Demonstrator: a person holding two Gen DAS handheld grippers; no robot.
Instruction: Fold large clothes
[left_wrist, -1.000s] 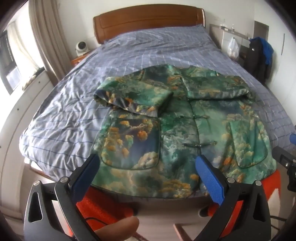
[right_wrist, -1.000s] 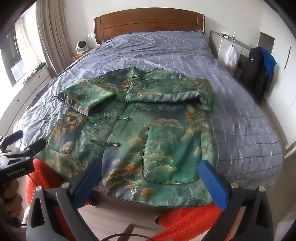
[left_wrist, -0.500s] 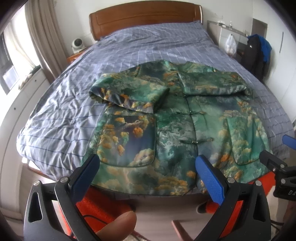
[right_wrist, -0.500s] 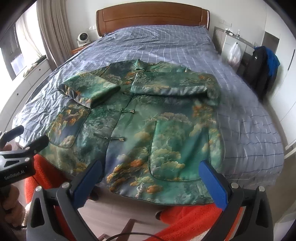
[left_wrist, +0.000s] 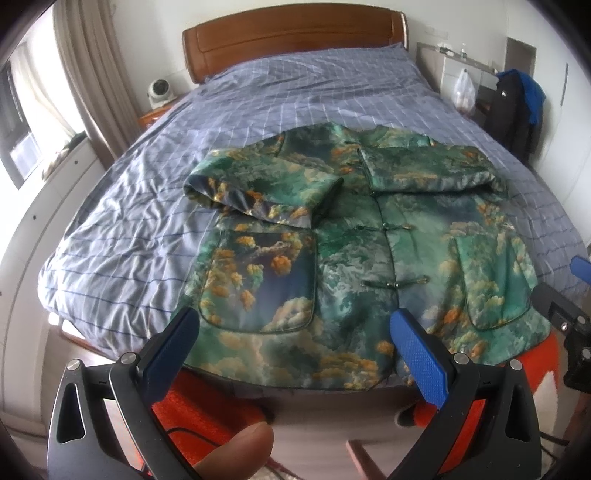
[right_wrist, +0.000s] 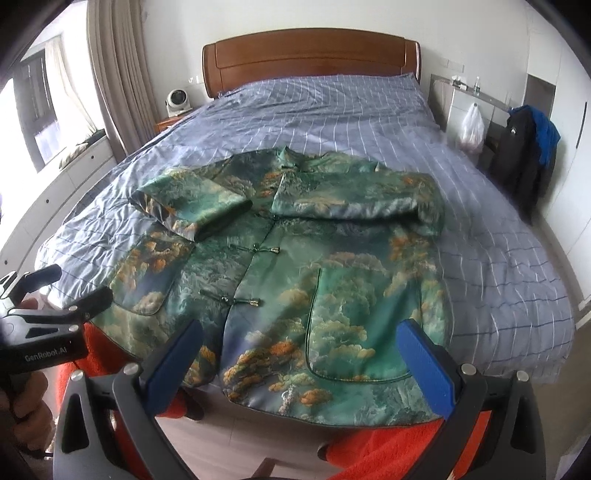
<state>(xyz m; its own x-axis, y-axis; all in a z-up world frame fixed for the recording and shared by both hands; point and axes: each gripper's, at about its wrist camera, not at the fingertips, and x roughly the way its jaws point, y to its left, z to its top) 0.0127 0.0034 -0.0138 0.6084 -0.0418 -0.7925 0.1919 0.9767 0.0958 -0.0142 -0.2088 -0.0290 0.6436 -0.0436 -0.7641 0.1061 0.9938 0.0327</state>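
A green jacket (left_wrist: 354, 251) (right_wrist: 295, 273) printed with orange and white clouds lies face up on the bed, buttoned, its hem hanging over the foot edge. Both sleeves are folded in across the chest: the left sleeve (left_wrist: 262, 192) and the right sleeve (right_wrist: 354, 195). My left gripper (left_wrist: 295, 332) hovers open just short of the hem by the left pocket. My right gripper (right_wrist: 301, 341) hovers open over the hem by the right pocket. Neither holds anything. In the right wrist view the left gripper's fingers (right_wrist: 55, 291) show at the left edge.
The bed (left_wrist: 295, 92) has a blue checked cover and a wooden headboard (right_wrist: 310, 55). Orange fabric (right_wrist: 388, 454) lies below the foot edge. A nightstand with a white fan (right_wrist: 175, 101) stands left; a shelf with a plastic bag (right_wrist: 471, 127) and dark clothes (right_wrist: 524, 147) stands right.
Both grippers have risen slightly and moved closer to the jacket's hem; the views tilt a little. The jacket has not moved and both grippers stay open.
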